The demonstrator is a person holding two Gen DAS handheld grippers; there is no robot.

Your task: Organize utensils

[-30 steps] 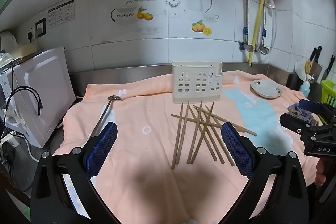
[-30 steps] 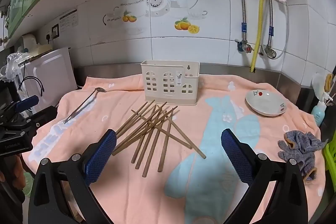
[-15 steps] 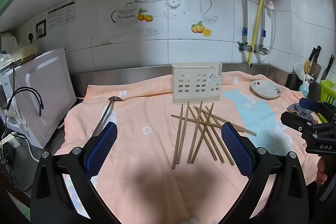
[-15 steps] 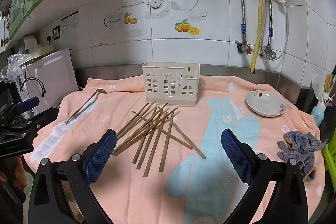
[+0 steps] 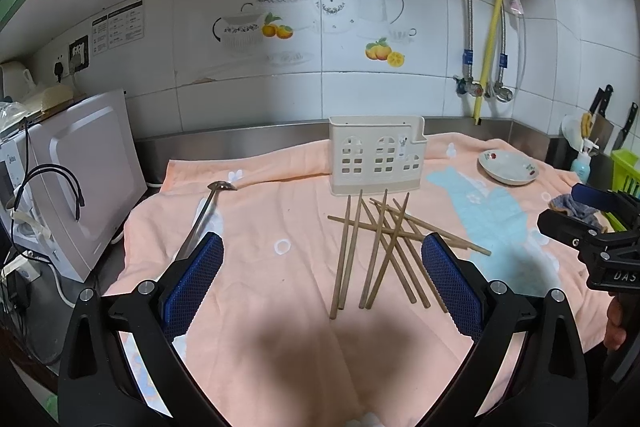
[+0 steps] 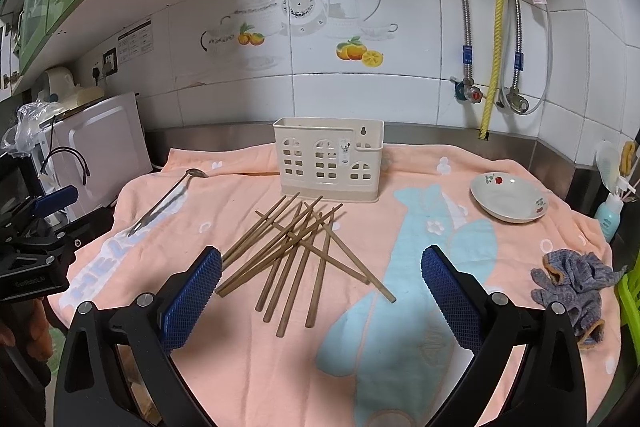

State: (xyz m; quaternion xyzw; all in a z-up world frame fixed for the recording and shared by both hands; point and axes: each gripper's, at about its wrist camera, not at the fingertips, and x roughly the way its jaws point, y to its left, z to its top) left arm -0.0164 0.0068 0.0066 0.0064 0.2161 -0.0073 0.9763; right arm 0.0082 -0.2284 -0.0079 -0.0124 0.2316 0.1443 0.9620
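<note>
Several wooden chopsticks (image 5: 378, 247) (image 6: 296, 253) lie crossed in a loose pile on the peach towel (image 5: 260, 287) (image 6: 248, 347). Behind them a cream utensil holder (image 5: 376, 155) (image 6: 328, 159) stands upright. A metal ladle (image 5: 204, 215) (image 6: 166, 201) rests on the towel's left side. My left gripper (image 5: 320, 287) hovers open over the near towel, short of the pile. My right gripper (image 6: 320, 291) also hangs open, with the near ends of the chopsticks between and beyond its pads. Each gripper shows at the edge of the other's view.
A white dish (image 5: 508, 167) (image 6: 508, 199) sits at the right. A grey glove (image 6: 572, 283) lies by the right edge. A white appliance (image 5: 80, 179) (image 6: 96, 147) stands at the left. Knives (image 5: 600, 107) and a green rack (image 5: 624, 171) are at far right.
Both views have shifted very slightly; the right wrist view has eased a little nearer the chopsticks. Nothing on the towel has moved.
</note>
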